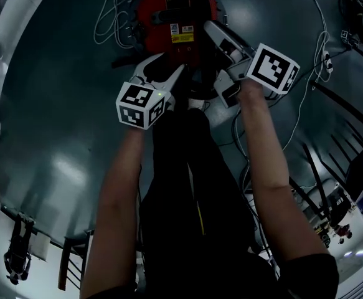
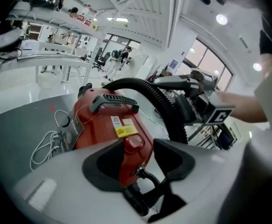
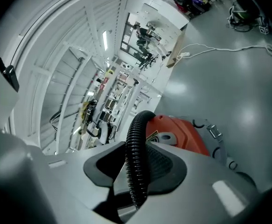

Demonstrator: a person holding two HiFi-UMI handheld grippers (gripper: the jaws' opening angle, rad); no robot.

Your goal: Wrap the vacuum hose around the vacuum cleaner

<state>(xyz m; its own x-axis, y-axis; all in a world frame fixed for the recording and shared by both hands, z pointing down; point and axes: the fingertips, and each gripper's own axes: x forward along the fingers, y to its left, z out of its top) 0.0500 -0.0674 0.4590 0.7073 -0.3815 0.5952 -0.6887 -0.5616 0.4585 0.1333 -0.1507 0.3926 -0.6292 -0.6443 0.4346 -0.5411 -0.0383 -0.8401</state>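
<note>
A loose white cable (image 2: 45, 146) lies on the grey floor (image 1: 56, 104) just left of the red vacuum cleaner (image 2: 103, 125), which stands on the floor ahead of the person's feet. The left gripper (image 2: 138, 160) hovers close to the near end of the vacuum cleaner with its jaws apart and its pads pressing on nothing; the red body shows through the gap, and a black ribbed piece (image 2: 135, 197) sits low in the gripper's throat. The black corrugated vacuum hose (image 3: 136, 143) rises from beyond the carry handle (image 2: 113, 102) and arches toward the right. The right gripper (image 3: 136, 164), reaching over the right side of the vacuum cleaner, is clamped on the vacuum hose, which runs lengthwise between its pads
</note>
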